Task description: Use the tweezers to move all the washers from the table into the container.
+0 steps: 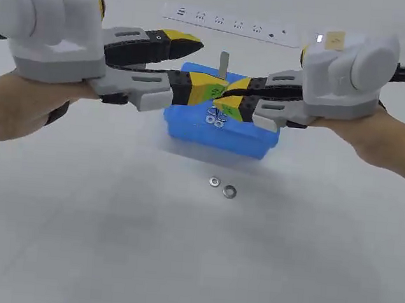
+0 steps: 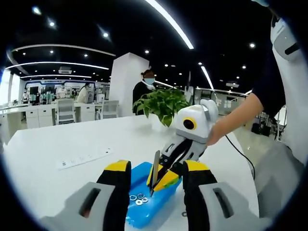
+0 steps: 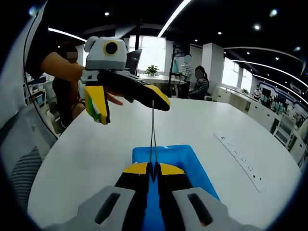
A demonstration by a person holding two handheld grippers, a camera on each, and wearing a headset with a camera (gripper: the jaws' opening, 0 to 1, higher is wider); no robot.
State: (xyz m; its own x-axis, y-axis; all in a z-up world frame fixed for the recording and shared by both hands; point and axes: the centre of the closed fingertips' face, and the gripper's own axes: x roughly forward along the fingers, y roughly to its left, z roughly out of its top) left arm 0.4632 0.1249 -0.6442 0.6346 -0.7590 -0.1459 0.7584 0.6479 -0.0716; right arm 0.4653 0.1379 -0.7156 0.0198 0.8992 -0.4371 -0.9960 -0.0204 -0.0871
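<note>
The right gripper (image 1: 228,99) is pinching its jaws shut on the tweezers (image 1: 224,62), which are sticking out beyond the yellow tips over the blue container (image 1: 190,133). In the right gripper view the tweezers (image 3: 153,130) are running straight ahead from the closed jaws, above the container (image 3: 187,163); whether anything is sitting between their points is too fine to tell. The left gripper (image 1: 203,67) is hovering just beside it with its jaws spread wide and gripping nothing, one jaw above the container's far edge and the other reaching in near the right gripper's tips. In the left gripper view the open jaws are framing the right gripper (image 2: 163,178) and the tweezers (image 2: 155,171). A cluster of washers (image 1: 216,117) is lying inside the container, just under the right gripper. Two loose washers (image 1: 229,191) are lying close together on the white table (image 1: 111,242), near the container's front side. A white power strip (image 1: 230,24) is lying well behind the container.
</note>
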